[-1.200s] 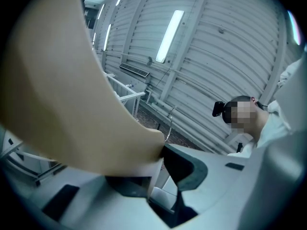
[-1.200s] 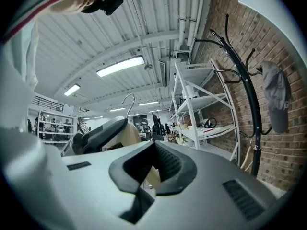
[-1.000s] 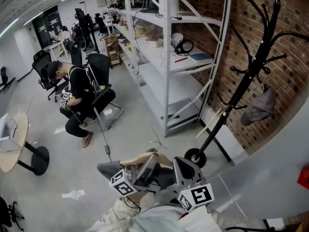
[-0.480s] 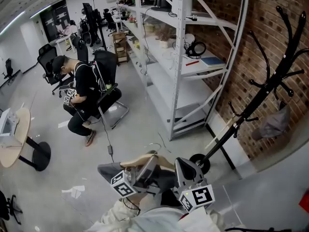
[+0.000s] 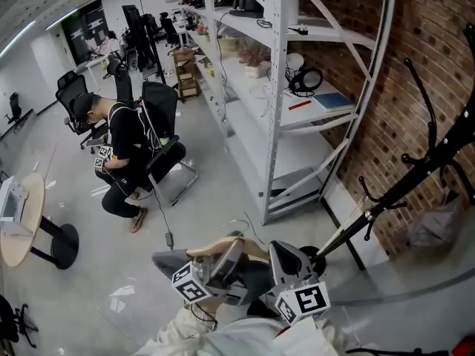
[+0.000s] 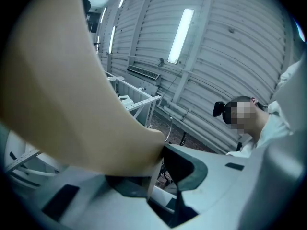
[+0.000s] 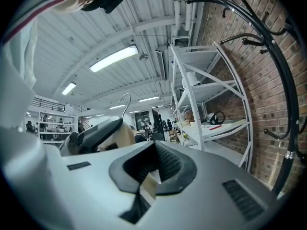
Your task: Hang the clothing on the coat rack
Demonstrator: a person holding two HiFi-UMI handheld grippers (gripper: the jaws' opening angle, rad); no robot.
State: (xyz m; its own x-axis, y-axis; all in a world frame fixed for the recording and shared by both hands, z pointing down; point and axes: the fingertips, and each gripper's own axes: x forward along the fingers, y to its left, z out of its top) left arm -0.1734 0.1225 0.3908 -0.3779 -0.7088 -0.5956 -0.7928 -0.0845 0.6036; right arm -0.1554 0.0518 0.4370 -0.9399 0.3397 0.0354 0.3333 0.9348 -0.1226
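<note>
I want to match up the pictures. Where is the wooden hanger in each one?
Head view: hanger at the bottom middle.
Left gripper view: big tan shape filling the left side.
Right gripper view: left of middle, hook pointing up.
Shared landmark: the white shelves, seen in all three.

place: office-lab | cues: office chairs (image 5: 68,93), metal shelving (image 5: 280,87), brick wall (image 5: 415,43)

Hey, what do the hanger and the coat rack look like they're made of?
Hanger: pale tan, smooth and matt, so likely wood, though moulded plastic is possible.
Coat rack: black curved tubes with knobbed tips, probably painted metal.
</note>
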